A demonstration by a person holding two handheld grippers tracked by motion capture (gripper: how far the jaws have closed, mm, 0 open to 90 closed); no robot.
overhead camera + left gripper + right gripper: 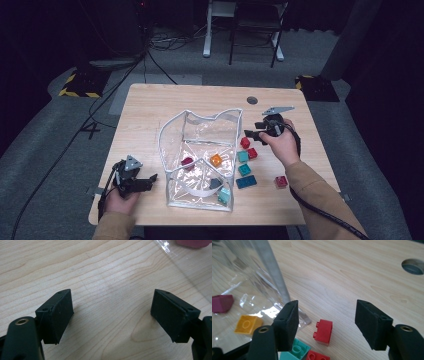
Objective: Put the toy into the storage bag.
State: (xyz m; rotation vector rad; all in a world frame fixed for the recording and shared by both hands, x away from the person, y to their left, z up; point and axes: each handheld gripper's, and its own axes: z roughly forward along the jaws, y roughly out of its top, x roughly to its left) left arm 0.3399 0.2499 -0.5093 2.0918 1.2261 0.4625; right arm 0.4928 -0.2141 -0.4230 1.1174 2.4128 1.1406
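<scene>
The black two-jaw left gripper (152, 177), held in the person's left hand (120, 199), has jaws spread wide. The black right gripper (248, 134), gripped by the right hand (282, 145), is likewise spread, holding nothing.

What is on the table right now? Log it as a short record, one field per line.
surface: wooden table
container: clear bag, open, holding maroon, orange and teal bricks
loose bricks: red brick nearest the right tool, more red, teal and blue ones beside the bag
left tool: open over bare wood
right tool: open above the red brick
</scene>
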